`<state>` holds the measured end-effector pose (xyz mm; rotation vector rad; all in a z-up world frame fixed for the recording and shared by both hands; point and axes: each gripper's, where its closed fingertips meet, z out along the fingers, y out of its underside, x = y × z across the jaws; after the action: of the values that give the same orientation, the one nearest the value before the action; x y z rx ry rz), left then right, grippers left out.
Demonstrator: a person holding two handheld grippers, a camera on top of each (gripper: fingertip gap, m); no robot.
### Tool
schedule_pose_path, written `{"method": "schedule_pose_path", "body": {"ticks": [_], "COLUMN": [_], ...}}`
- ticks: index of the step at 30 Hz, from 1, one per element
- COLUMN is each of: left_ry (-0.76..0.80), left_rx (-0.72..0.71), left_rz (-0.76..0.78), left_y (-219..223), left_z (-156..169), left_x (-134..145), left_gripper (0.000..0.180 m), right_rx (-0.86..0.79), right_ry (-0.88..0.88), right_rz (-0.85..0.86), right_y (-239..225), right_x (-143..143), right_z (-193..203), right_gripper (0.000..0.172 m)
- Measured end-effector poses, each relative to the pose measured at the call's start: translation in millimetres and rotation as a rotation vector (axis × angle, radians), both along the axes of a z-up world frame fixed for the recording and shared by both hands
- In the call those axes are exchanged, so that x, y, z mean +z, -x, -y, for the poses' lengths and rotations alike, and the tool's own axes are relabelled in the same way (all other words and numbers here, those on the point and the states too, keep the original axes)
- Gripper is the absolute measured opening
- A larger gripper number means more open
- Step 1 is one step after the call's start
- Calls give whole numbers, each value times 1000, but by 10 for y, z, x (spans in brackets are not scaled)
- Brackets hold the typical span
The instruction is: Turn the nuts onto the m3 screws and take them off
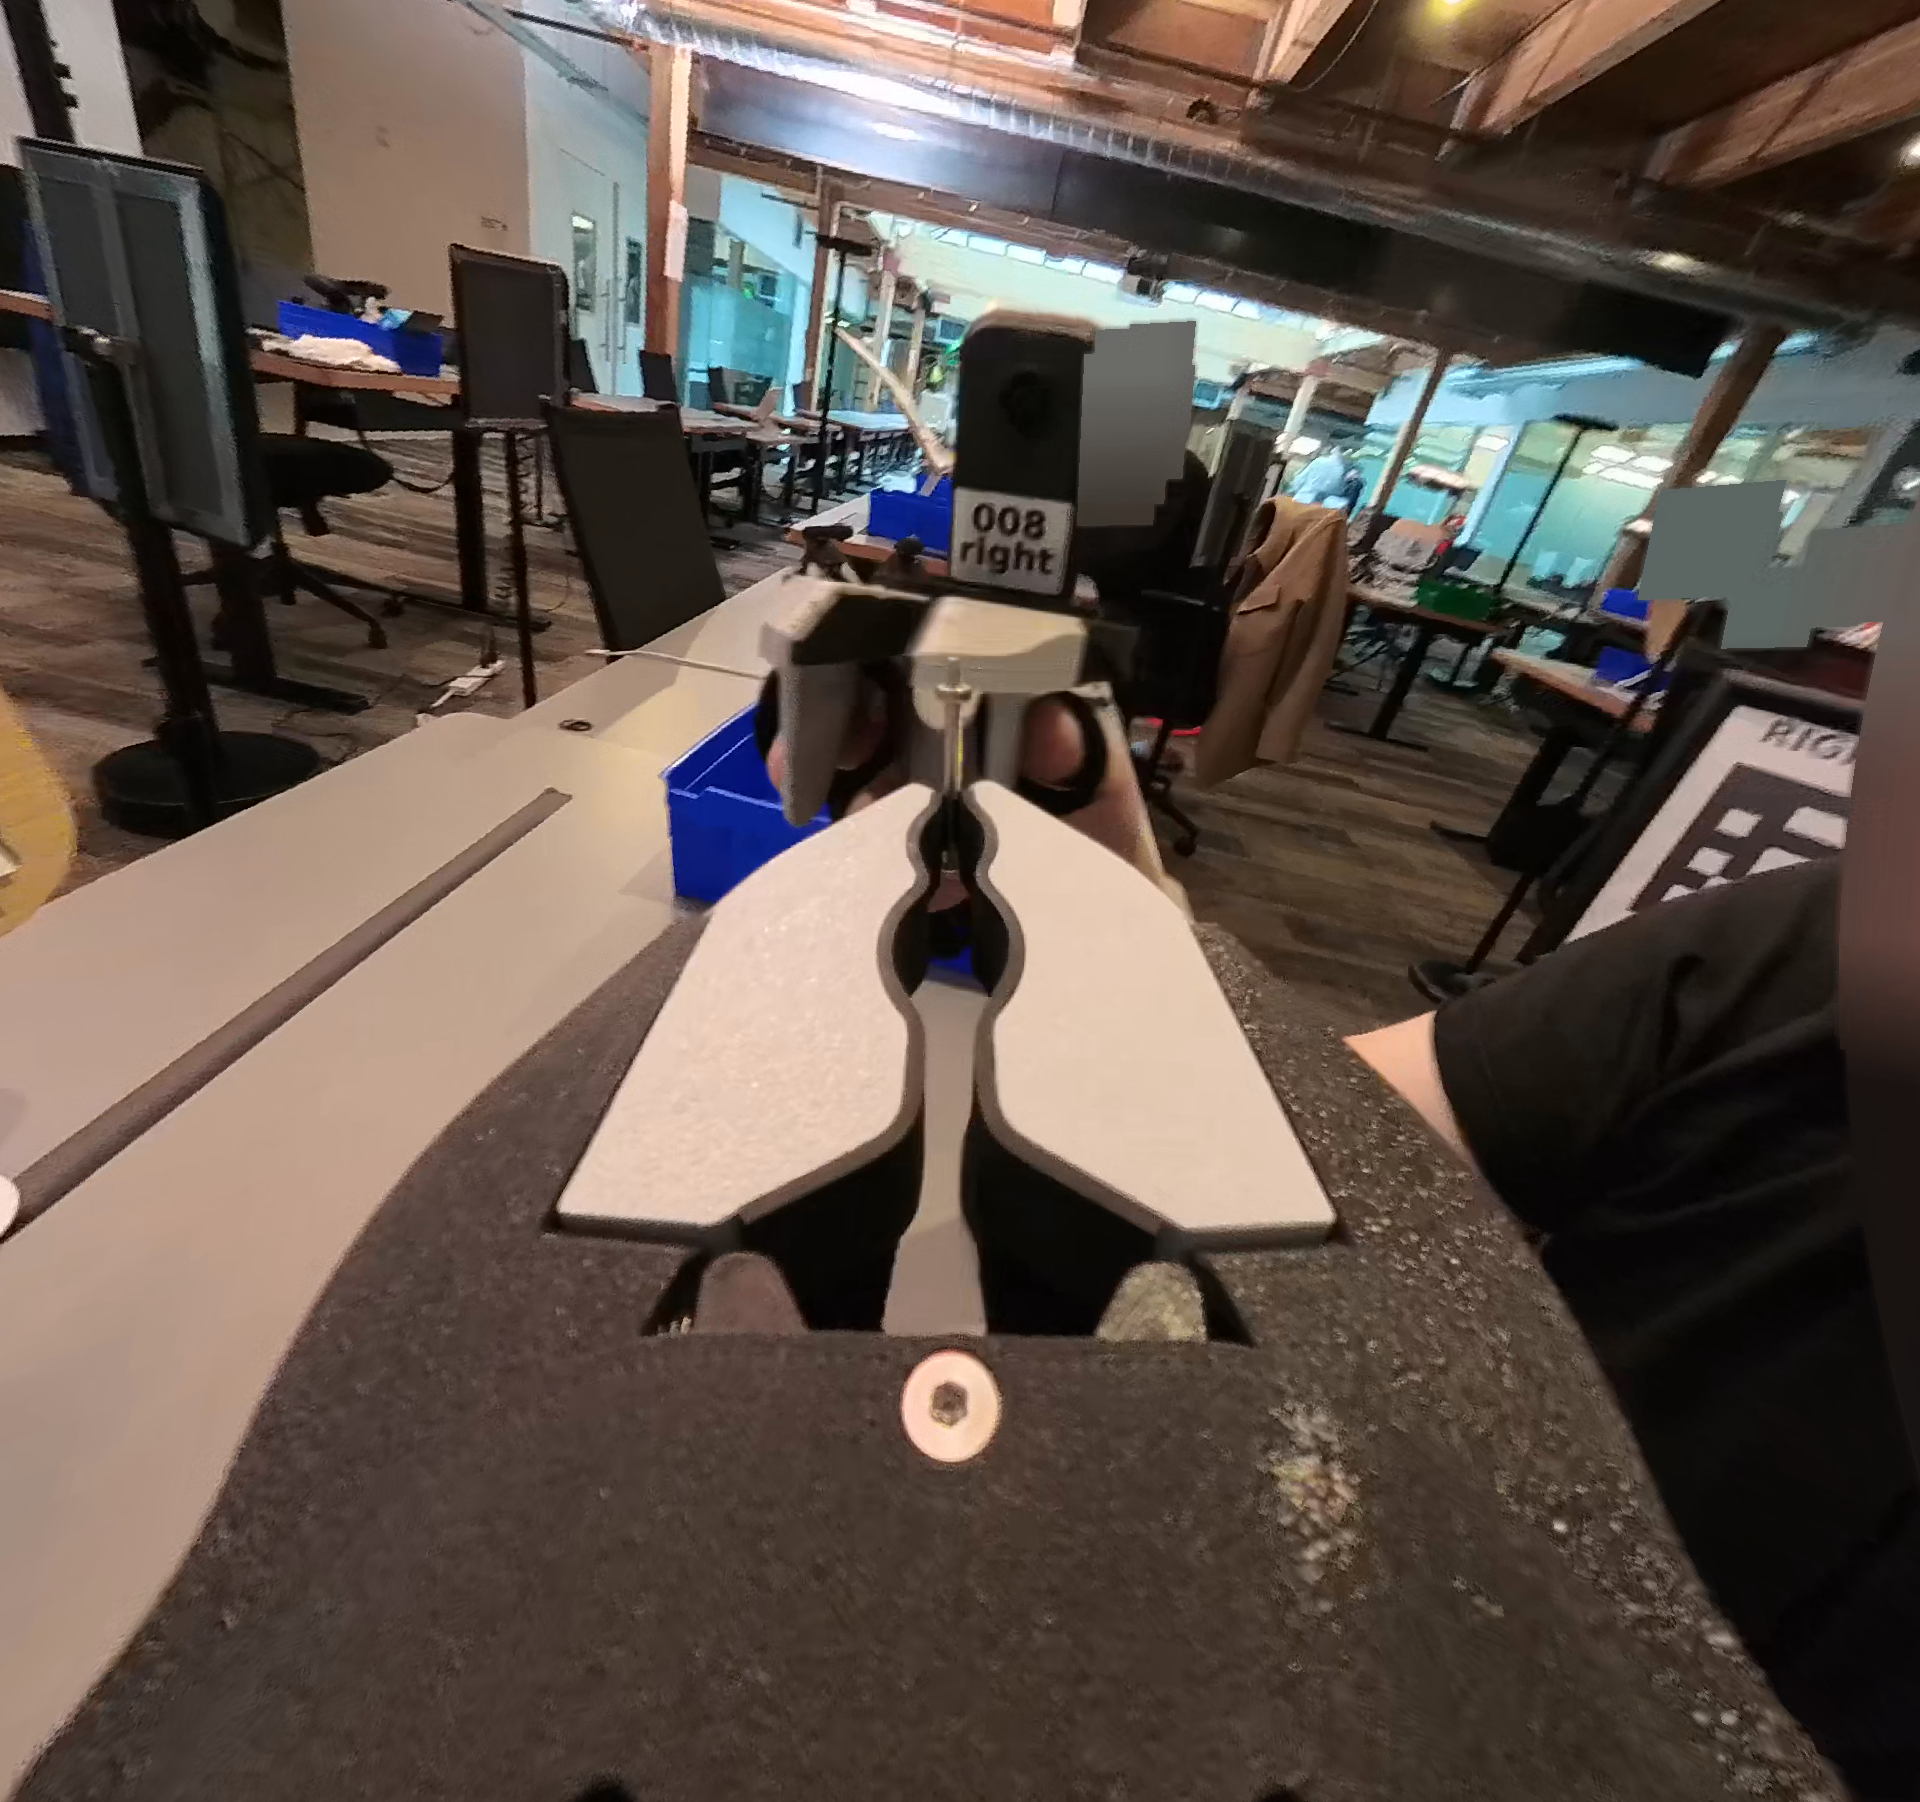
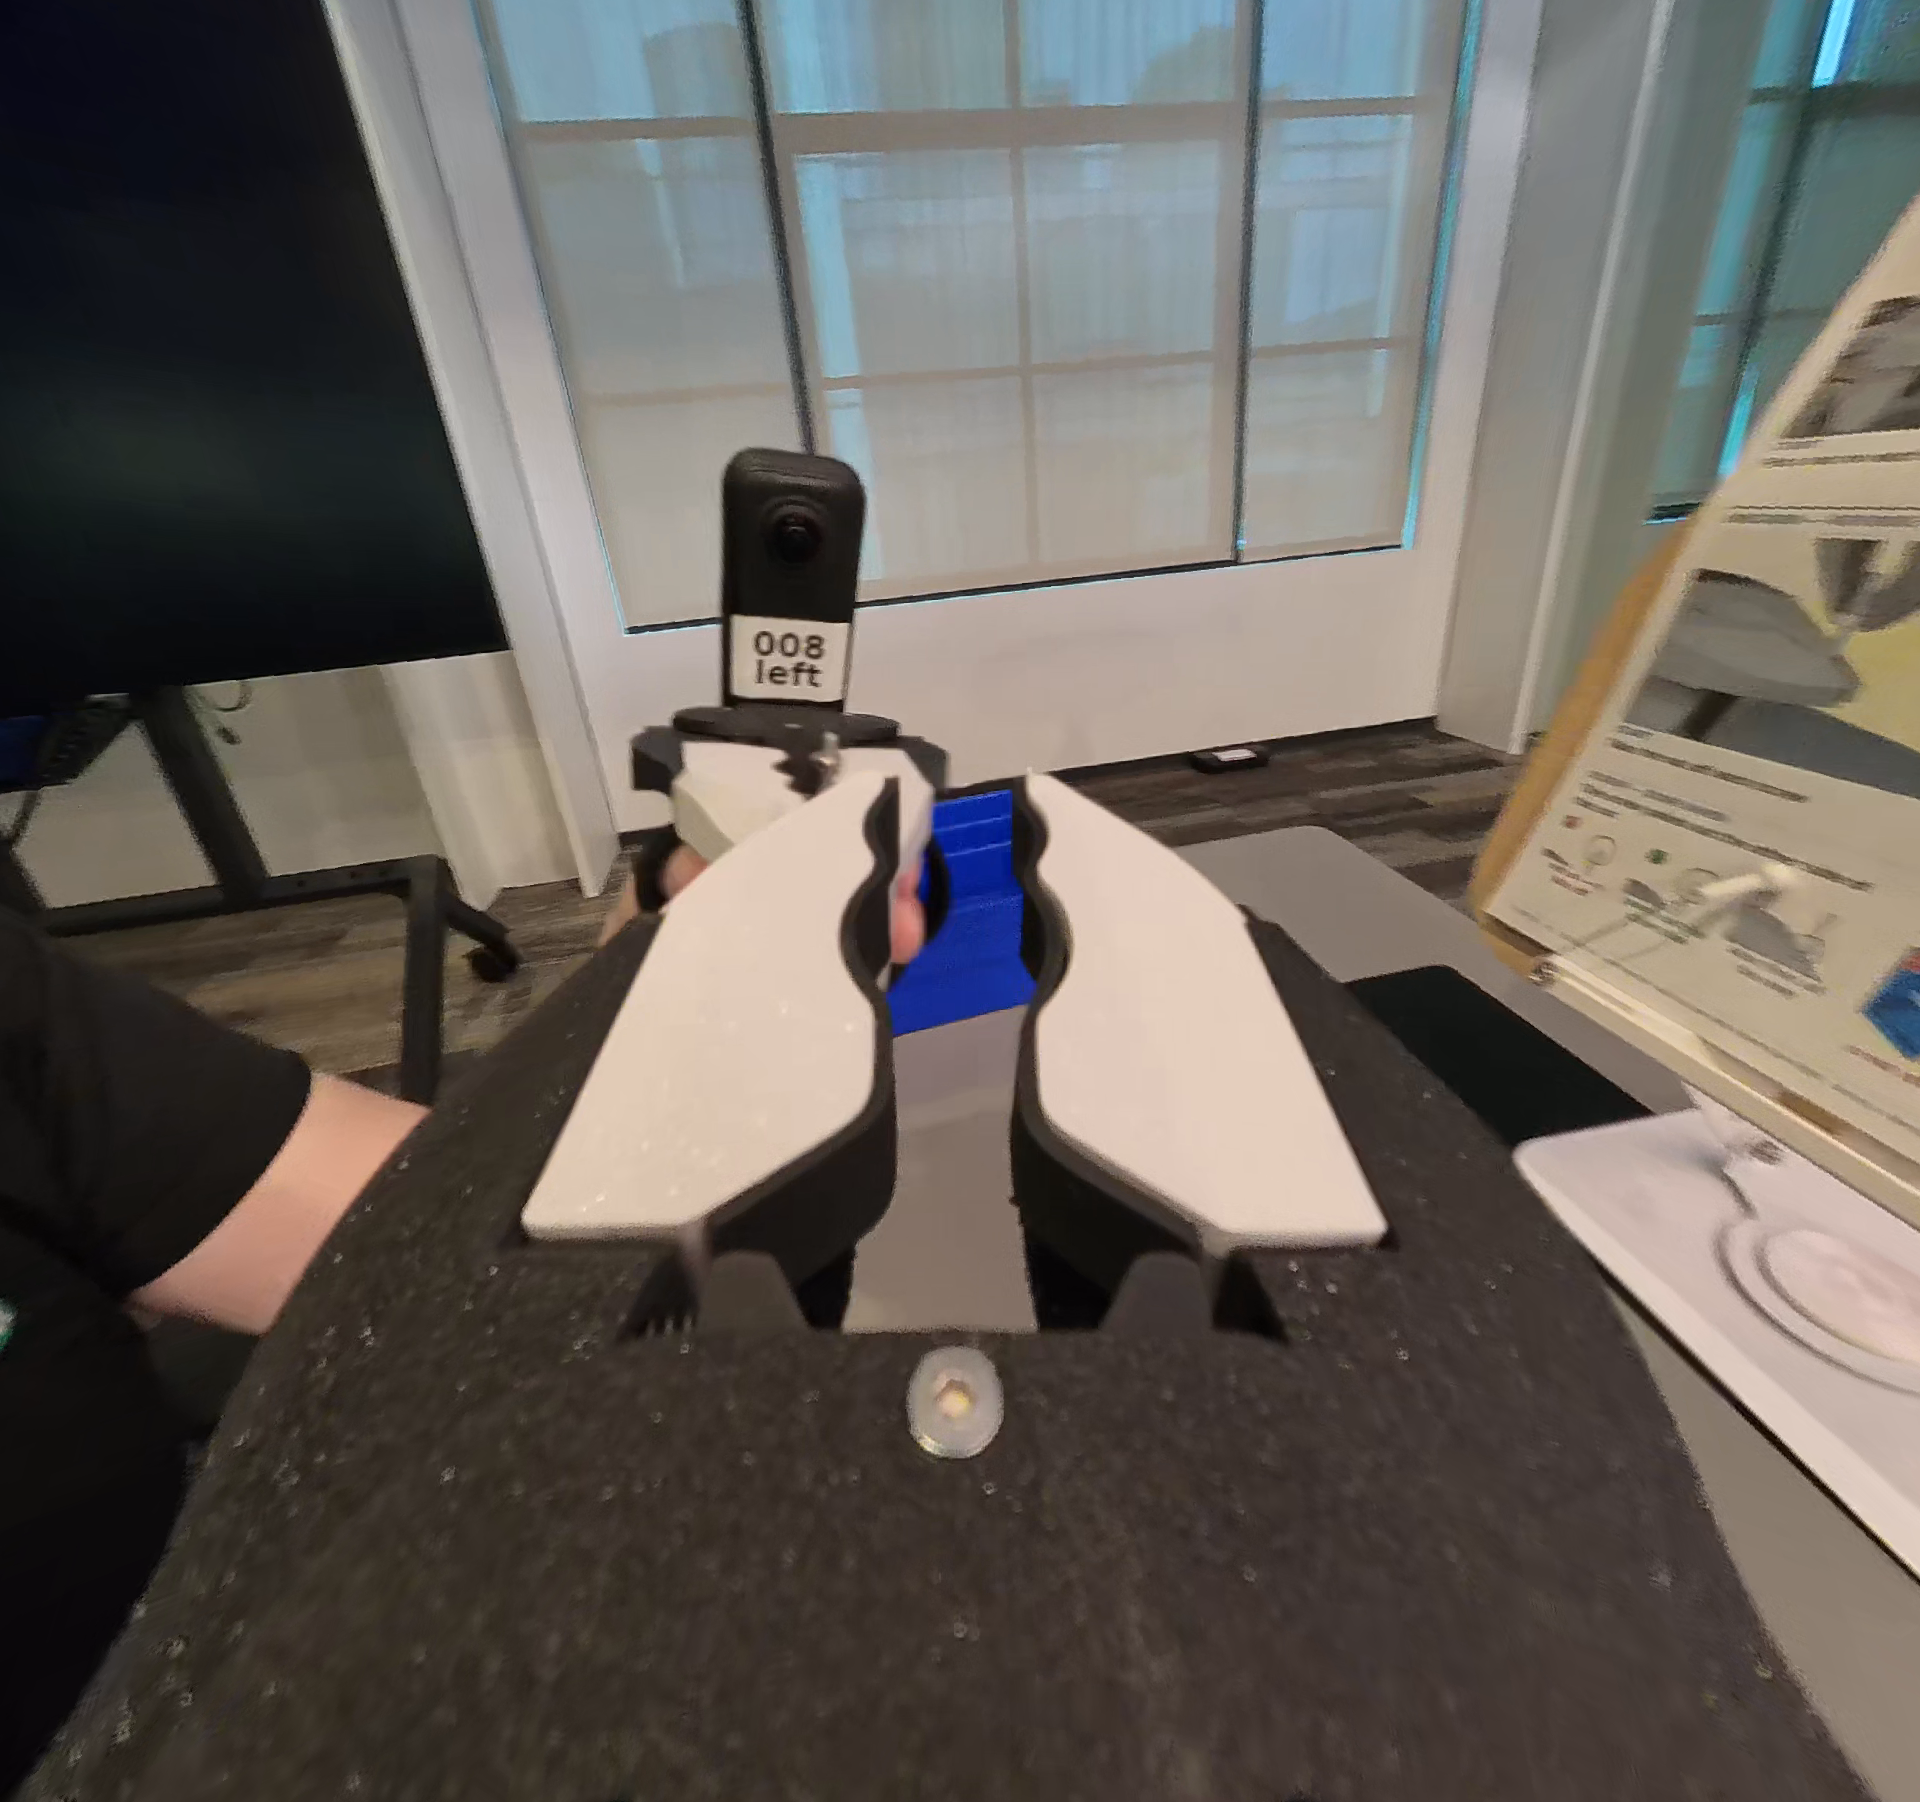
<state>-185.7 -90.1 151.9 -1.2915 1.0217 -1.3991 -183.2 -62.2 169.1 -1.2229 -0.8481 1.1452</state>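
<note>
Above the blue bin (image 1: 727, 817), at the near edge of the grey table (image 1: 312, 921), you hold the 2 grippers tip to tip, facing each other. Your left gripper (image 1: 951, 802) is closed, its white fingers (image 1: 831, 973) meeting at the tips on a thin metal pin (image 1: 954, 724). The pin stands upright out of the pinch, its small head uppermost, just in front of the other tool's fingers. That nose-to-nose pose seems meant to bring the pin within reach of the free tool.

Your right gripper (image 2: 956, 796) has its jaws apart, and I see nothing between them, only the bin showing through the gap. How far the pin stands from its pads, I cannot tell. The pin's lower end is hidden inside the left pinch. Both views are blurred, and the printed board (image 2: 1714, 713) at the right is cut off.
</note>
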Motion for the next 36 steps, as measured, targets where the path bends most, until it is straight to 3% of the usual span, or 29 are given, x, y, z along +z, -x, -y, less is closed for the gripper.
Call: {"method": "schedule_pose_path", "body": {"ticks": [6, 10, 14, 18, 25, 27, 32, 36], "left_ry": [12, 4, 7, 6, -15, -4, -9, -17], "left_rx": [-19, -20, -15, 0, 20, 4, 17, 0], "left_rz": [10, -8, 9, 5, -12, 9, -5, -17], "left_y": [-6, -46, 6, 1, -16, 21, 11, -33], "left_z": [23, 47, 30, 5, 9, 17, 0, 48], "left_x": [12, -12, 20, 9, -2, 30, 8, -5], "left_gripper": [2, 2, 2, 2, 2, 2, 2, 2], "right_rx": [104, 46, 57, 123, 81, 56, 128, 68], "right_ry": [-23, -26, 15, 3, 11, 42, 13, -25], "right_rz": [-28, 18, -56, -47, -29, -57, -78, -17], "right_y": [114, 166, 27, 123, 131, 40, 124, 224], "right_x": [91, 4, 69, 85, 24, 33, 103, 24], "right_z": [231, 131, 76, 211, 109, 29, 194, 152], "right_gripper": [24, 25, 18, 23, 25, 16, 22, 23]}}
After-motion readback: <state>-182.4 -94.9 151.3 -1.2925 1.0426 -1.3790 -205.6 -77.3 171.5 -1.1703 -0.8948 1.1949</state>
